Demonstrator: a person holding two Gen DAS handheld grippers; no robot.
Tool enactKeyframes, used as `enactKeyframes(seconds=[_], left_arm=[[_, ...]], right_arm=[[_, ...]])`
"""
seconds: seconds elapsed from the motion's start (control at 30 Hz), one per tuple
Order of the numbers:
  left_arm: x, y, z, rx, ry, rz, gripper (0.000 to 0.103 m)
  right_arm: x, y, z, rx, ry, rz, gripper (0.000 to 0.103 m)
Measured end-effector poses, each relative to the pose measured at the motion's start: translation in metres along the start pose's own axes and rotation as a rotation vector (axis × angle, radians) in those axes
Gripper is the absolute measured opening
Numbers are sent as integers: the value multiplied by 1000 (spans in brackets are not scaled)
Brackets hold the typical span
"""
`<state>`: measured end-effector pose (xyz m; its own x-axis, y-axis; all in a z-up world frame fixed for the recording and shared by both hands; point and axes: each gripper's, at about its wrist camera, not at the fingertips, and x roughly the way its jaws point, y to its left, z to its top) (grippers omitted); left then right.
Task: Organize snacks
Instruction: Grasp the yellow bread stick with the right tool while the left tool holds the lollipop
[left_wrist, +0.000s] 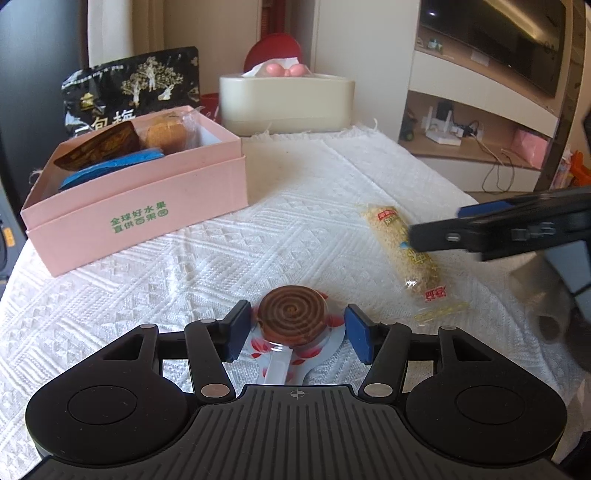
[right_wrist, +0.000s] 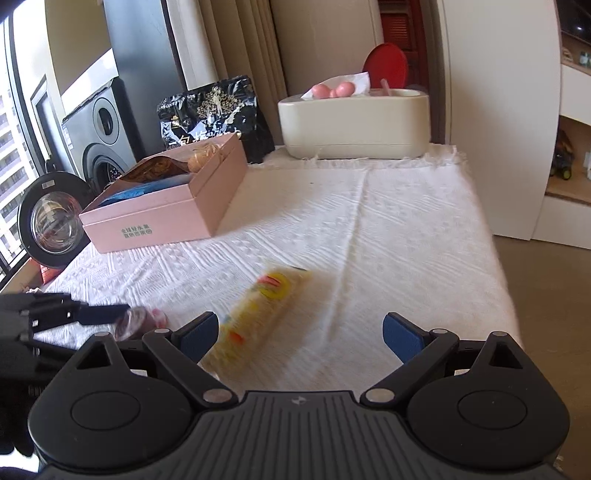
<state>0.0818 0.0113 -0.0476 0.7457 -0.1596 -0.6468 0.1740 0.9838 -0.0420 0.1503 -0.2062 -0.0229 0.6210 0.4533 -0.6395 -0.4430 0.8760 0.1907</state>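
Note:
A wrapped brown spiral lollipop (left_wrist: 291, 319) lies on the white cloth between the pads of my left gripper (left_wrist: 297, 334). The jaws stand open around it, a small gap showing on the right side. A long yellow crispy snack bar (left_wrist: 406, 254) lies to its right. My right gripper (right_wrist: 301, 338) is open above the cloth, with the bar (right_wrist: 258, 314) by its left finger, blurred. The pink box (left_wrist: 147, 206) at the back left holds a brown packet (left_wrist: 103, 146), a blue packet (left_wrist: 110, 168) and a wrapped cake (left_wrist: 164, 134). The right gripper (left_wrist: 439, 236) shows from the side over the bar.
A black snack bag (left_wrist: 125, 88) stands behind the pink box (right_wrist: 170, 214). A cream tissue box (left_wrist: 284, 103) sits at the back of the table. The table's right edge (right_wrist: 498, 258) drops to the floor. A black lamp-like disc (right_wrist: 51, 221) stands off the left edge.

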Motion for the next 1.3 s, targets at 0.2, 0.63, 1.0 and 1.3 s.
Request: enactKeyframes(seconds=[0.2, 0.63, 1.0, 1.3], left_arm=[[-2, 4, -1, -24, -3, -17, 61], [-3, 2, -2, -22, -3, -9, 61], [-3, 0, -2, -12, 0, -1, 61], [-10, 4, -7, -32, -19, -19, 60]], right_arm=[[19, 23, 5, -39, 34, 24, 49], [-29, 21, -19, -153, 11, -51, 27], [-3, 23, -12, -124, 28, -48, 54], [-16, 30, -14, -171, 89, 31, 28]])
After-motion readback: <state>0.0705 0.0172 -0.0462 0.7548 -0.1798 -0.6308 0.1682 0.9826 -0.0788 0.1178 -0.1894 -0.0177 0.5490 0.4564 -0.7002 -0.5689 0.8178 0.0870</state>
